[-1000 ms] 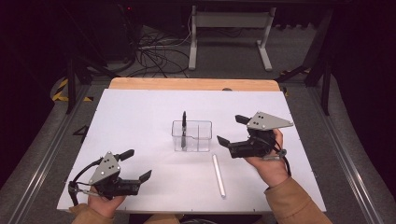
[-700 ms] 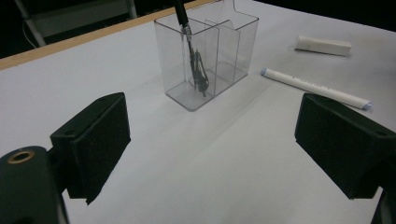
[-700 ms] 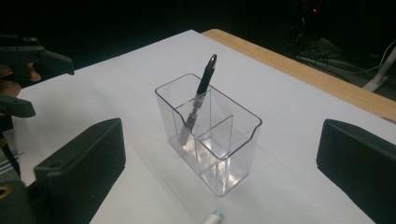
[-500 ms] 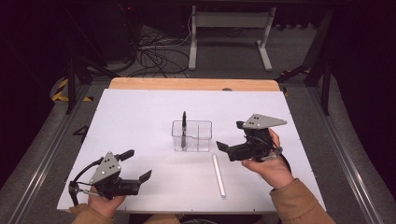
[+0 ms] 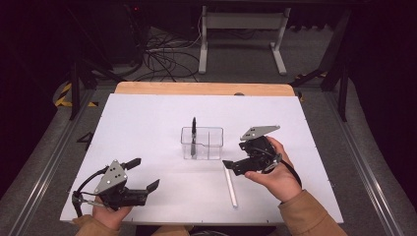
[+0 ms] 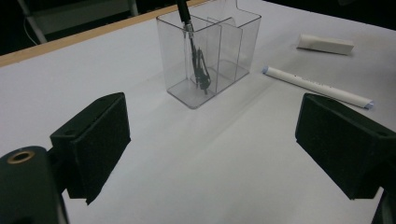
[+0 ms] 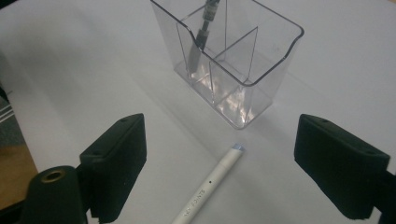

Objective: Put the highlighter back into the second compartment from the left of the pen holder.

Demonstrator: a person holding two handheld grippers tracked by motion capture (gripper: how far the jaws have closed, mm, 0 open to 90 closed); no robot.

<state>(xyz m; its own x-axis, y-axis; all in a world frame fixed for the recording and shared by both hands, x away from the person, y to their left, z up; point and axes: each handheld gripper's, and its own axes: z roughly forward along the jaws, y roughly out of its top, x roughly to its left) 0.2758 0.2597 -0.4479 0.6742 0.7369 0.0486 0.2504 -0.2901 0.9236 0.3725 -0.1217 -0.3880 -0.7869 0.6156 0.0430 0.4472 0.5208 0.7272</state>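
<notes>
A clear divided container [image 5: 209, 142] stands mid-table, with a black pen [image 5: 193, 130] upright in its left compartment. In front of it and to the right, a white pen [image 5: 230, 186] lies flat on the table. My right gripper [image 5: 235, 157] hovers low over the far end of that pen, pointing left. Its jaws are open and have just been closing, and nothing touches the pads. In the right gripper view the white pen [image 7: 210, 186] lies on the table between the jaws of the right gripper [image 7: 229, 168], beyond it the container [image 7: 243, 88]. My left gripper [image 5: 143, 173] rests open at the front left.
White table [image 5: 147, 123] with a wooden far edge [image 5: 201, 88]. The left gripper view shows the container [image 6: 210, 51], the white pen [image 6: 317, 85] and a short white block [image 6: 325, 43] lying beyond it. Cables and desk legs lie on the floor behind.
My right gripper has sunk and shifted a little toward the near side, closer to the white pen. The left gripper has stayed where it was.
</notes>
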